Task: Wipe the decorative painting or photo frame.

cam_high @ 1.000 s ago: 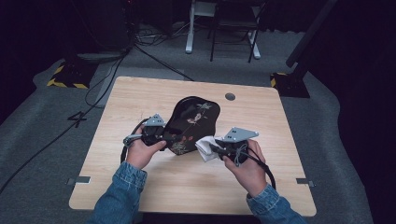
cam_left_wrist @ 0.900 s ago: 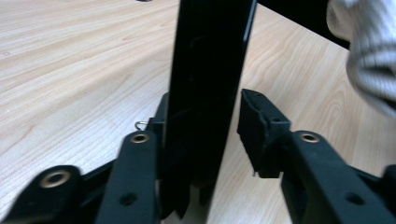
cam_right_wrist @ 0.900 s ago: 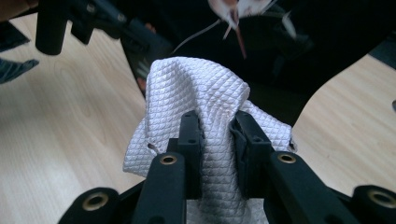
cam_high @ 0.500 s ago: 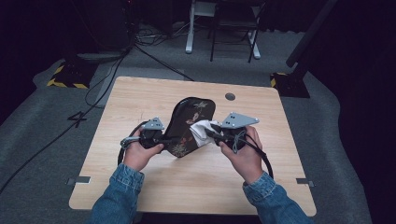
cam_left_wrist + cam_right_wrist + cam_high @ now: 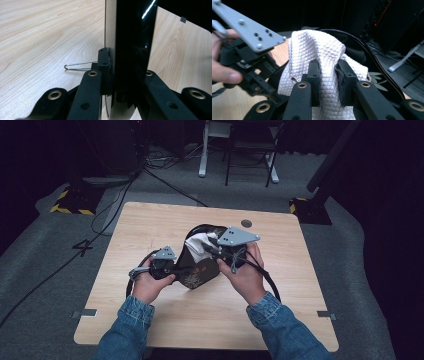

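Note:
A black lacquered tray (image 5: 201,272) with a flower pattern stands tilted on the table. My left gripper (image 5: 183,269) is shut on its near left rim; in the left gripper view the tray's edge (image 5: 130,50) runs upright between the jaws of that gripper (image 5: 125,82). My right gripper (image 5: 208,248) is shut on a white quilted cloth (image 5: 197,245) held against the tray's upper part. In the right gripper view the cloth (image 5: 317,50) bunches between the jaws of the right gripper (image 5: 328,75), the tray's glossy rim (image 5: 362,47) curves behind it, and the left gripper (image 5: 249,30) is at the left.
The light wooden table (image 5: 150,230) has a round cable hole (image 5: 246,223) near its far edge. A thin wire loop (image 5: 80,65) lies on the wood beside the left jaw. Cables and furniture legs (image 5: 205,160) are on the grey floor beyond the table.
My right gripper has carried the cloth up and away from the person, across the tray's face. The left hand has stayed where it was on the tray's rim.

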Demonstrator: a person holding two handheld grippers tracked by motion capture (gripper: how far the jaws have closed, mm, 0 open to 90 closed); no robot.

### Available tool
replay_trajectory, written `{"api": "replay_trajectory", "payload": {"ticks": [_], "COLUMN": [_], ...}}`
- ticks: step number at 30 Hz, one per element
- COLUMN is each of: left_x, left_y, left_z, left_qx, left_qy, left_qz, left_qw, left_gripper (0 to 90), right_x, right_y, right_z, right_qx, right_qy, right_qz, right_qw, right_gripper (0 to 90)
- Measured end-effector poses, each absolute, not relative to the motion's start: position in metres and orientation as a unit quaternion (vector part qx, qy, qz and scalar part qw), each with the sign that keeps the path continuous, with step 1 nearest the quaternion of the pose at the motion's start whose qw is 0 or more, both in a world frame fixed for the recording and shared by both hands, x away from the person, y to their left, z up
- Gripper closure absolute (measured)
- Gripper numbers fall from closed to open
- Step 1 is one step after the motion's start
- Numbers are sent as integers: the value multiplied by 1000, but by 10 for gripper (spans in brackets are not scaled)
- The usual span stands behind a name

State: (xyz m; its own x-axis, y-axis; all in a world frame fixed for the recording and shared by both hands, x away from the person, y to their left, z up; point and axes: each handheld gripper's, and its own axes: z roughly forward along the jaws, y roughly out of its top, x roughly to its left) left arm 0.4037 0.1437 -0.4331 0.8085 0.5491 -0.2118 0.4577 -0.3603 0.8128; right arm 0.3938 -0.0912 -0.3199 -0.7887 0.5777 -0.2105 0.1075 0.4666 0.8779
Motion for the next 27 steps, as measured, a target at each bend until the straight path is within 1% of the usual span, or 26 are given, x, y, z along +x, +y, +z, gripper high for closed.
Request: {"api": "replay_trajectory", "payload": {"ticks": [7,15,24,27], "left_x": [403,402,402,402], "left_y": [143,143,143,142], "left_z": [-432,-431,-431,-430], "left_qx": [823,824,823,825], "left_qy": [306,306,307,306], "left_qz": [51,53,52,54], "left_qw": [475,474,475,471], "left_gripper": [802,801,801,801], "right_x": [405,416,425,427], "right_y": [-89,-101,-115,-119], "right_z": [-322,-318,-330,-333], "right_qx": [221,244,264,272], "right_qy": [823,815,817,816], "right_qz": [457,451,434,434], "right_qw": [255,269,273,267], "right_gripper": [755,756,756,756]}}
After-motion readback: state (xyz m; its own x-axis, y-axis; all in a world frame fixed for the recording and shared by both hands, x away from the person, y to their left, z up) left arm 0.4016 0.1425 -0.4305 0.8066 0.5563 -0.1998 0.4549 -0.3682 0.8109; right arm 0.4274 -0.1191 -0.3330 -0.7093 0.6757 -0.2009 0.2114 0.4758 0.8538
